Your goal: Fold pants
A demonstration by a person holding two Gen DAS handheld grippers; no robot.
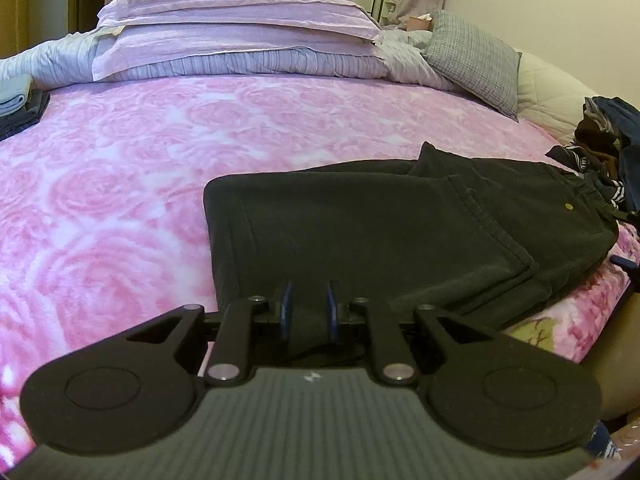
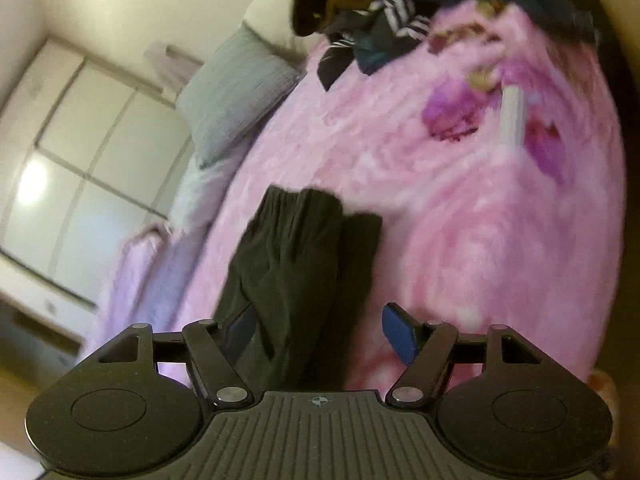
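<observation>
Black pants [image 1: 392, 232] lie folded on the pink rose-patterned blanket [image 1: 120, 184], waistband with a brass button toward the right. My left gripper [image 1: 309, 314] is at their near edge, its blue pads [image 1: 287, 312] close together with dark cloth pinched between them. The right wrist view is tilted and blurred. There the pants [image 2: 296, 264] run away from the camera as a narrow dark strip. My right gripper [image 2: 320, 334] stands wide open over their near end. Its blue pads [image 2: 400, 338] sit on either side of the cloth without pressing on it.
A heap of dark and striped clothes [image 1: 608, 152] [image 2: 380, 12] lies at the blanket's right edge. Lilac pillows [image 1: 240, 28] and a grey checked pillow [image 1: 476, 60] are at the head of the bed. Folded garments [image 1: 20, 108] rest far left. White wardrobe doors [image 2: 80, 140] stand beyond.
</observation>
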